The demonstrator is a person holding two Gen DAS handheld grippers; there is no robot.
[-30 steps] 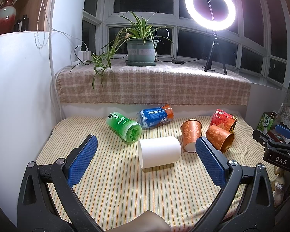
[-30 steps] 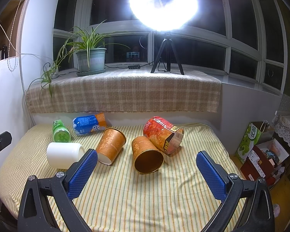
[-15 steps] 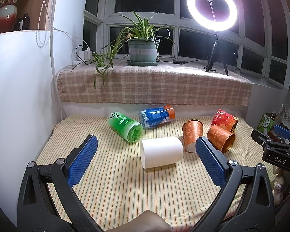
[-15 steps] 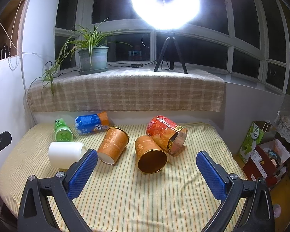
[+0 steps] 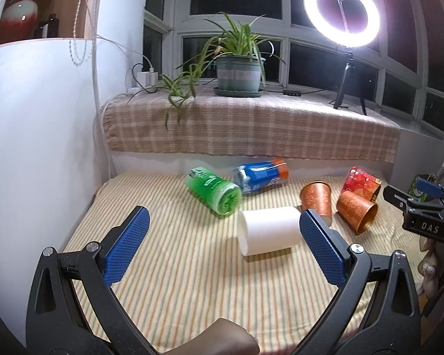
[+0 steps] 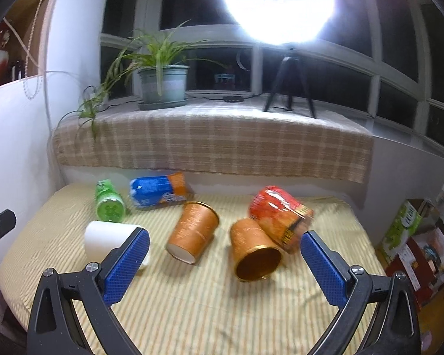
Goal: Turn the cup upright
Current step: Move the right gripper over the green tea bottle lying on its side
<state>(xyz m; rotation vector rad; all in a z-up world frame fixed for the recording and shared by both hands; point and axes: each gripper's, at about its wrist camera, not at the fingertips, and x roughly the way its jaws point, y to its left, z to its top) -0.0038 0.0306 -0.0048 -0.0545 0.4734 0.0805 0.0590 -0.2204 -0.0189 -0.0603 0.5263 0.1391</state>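
Several cups lie on their sides on a striped cloth [image 5: 177, 281]. A white cup [image 5: 269, 230] lies nearest my left gripper [image 5: 222, 251], which is open and empty just short of it. Two orange cups [image 6: 194, 230] [image 6: 256, 254] lie ahead of my right gripper [image 6: 225, 261], which is open and empty. A red cup [image 6: 279, 216] lies behind the right orange one. A green cup [image 5: 213, 190] and a blue cup [image 5: 260, 175] lie at the back. The white cup also shows in the right wrist view [image 6: 109, 238].
A plaid-covered sill [image 5: 251, 127] runs behind the cloth with a potted plant [image 5: 238, 71] and a ring light [image 5: 342, 14] on a tripod. A white wall [image 5: 38, 148] bounds the left. Boxes [image 6: 408, 227] stand right of the cloth's edge.
Both grippers have drifted forward and slightly left toward the cups, which look larger now. The cups have not moved. Both grippers stay open.
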